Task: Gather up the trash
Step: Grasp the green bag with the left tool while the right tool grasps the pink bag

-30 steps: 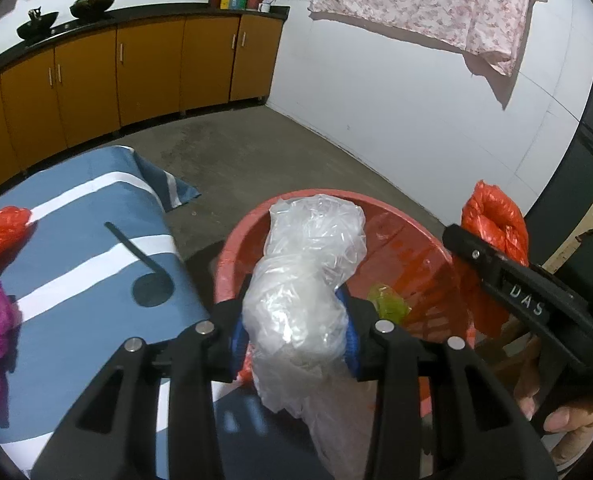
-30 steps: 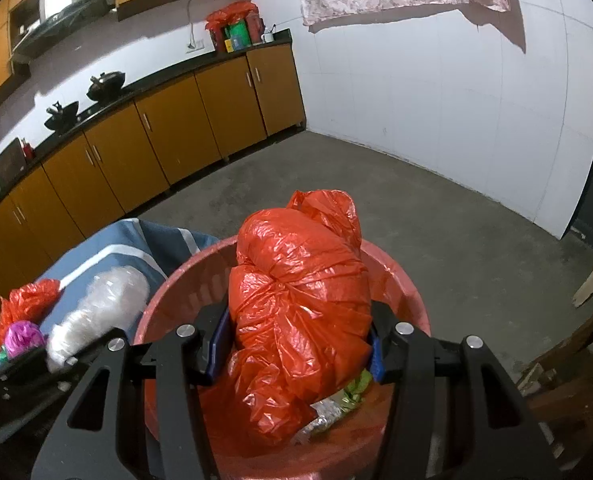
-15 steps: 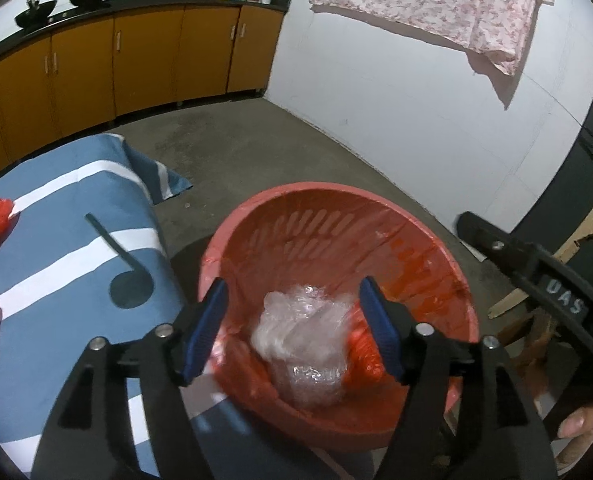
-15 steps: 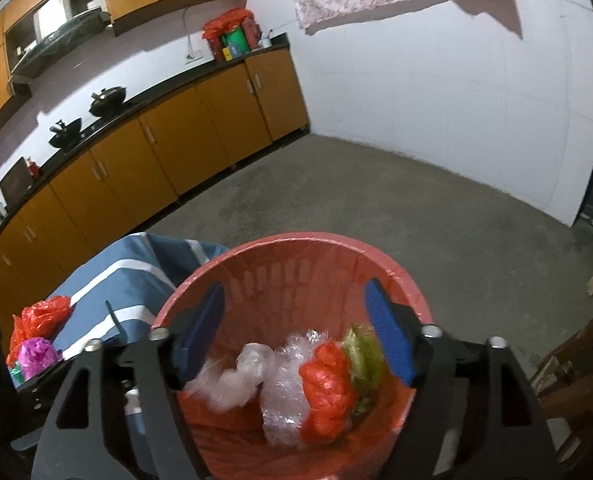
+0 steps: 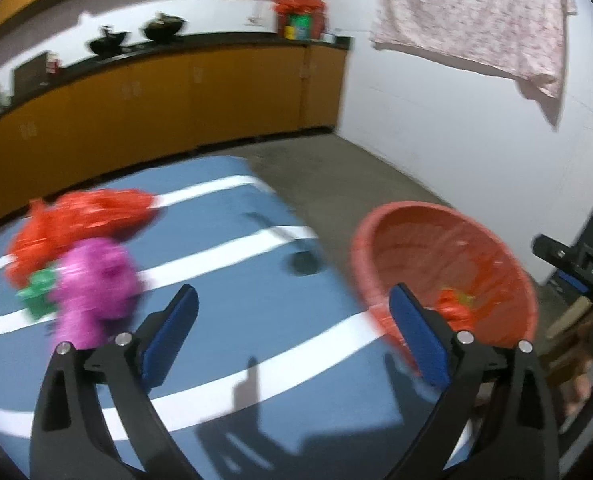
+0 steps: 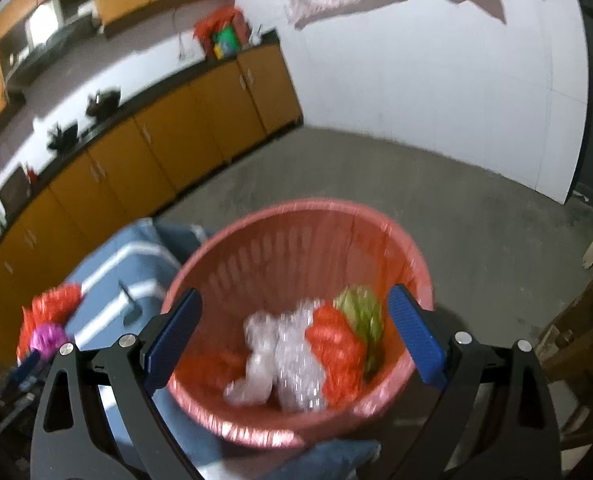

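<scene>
Basket (image 6: 296,240): three bags in | surface (image 5: 236,312): pink bag (image 5: 92,284), red bag (image 5: 80,220) left | left claw (image 5: 292,336), right claw (image 6: 294,336): released, empty

Only legible text: white "DAS" on the right gripper (image 5: 576,268) body, at 3 o'clock in left wrist view.

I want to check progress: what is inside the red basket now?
In the red basket lie a clear plastic bag, an orange bag and green trash. Anything beneath them is hidden.
</scene>
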{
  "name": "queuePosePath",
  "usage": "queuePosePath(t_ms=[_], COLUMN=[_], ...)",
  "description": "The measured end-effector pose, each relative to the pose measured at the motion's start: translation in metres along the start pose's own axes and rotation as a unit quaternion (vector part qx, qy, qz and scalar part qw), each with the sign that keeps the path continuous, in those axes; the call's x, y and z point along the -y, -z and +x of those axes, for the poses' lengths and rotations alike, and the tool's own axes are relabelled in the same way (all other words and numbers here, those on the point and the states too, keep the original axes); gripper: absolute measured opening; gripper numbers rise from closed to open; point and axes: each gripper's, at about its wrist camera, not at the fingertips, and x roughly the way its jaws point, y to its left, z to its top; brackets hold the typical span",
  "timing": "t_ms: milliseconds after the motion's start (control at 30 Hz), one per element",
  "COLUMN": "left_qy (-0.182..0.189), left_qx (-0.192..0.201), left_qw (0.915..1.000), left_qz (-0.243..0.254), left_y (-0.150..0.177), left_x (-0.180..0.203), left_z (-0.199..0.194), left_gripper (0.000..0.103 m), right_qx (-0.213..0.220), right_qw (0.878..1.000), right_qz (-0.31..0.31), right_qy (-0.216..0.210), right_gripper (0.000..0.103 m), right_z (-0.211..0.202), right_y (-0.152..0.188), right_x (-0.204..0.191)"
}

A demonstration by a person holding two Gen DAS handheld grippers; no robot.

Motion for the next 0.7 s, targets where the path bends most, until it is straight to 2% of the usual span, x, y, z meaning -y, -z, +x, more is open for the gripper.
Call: queuePosePath(t_ms=[233, 267, 367, 500, 700], left_qy=[-0.106, -0.134, -0.185, -0.223, -0.241], left_qx=[-0.015, -0.021, -0.040, -0.029, -0.018], left_qw=[0.9935, 0.9892, 0.9774, 0.9642, 0.9564], left_qz=[-0.039, -0.055, -0.094, -0.140, -0.164], left_y=[0.034, 0.042, 0.059, 0.075, 0.081], left_x=[-0.096, -0.118, -0.165, -0.216, -0.255], left_z=[-0.037, -0.042, -0.054, -0.076, -0.090], left_gripper=[0.099, 0.099, 0.099, 0.099, 0.099], right_qx=[-0.031, -0.034, -0.046, -0.065, -0.052], right_qw=[0.997, 0.996, 0.990, 0.979, 0.964], right_qz=[-0.060, -0.074, -0.118, -0.169, -0.226], right_qy=[-0.032, -0.037, -0.058, -0.091, -0.131], right_gripper=[0.098, 0.098, 0.098, 0.098, 0.098], right_z=[0.001, 0.001, 0.002, 0.004, 0.003], right_y=[0.027, 0.032, 0.046, 0.066, 0.095], right_x=[-0.061, -0.075, -0.116, -0.175, -0.252])
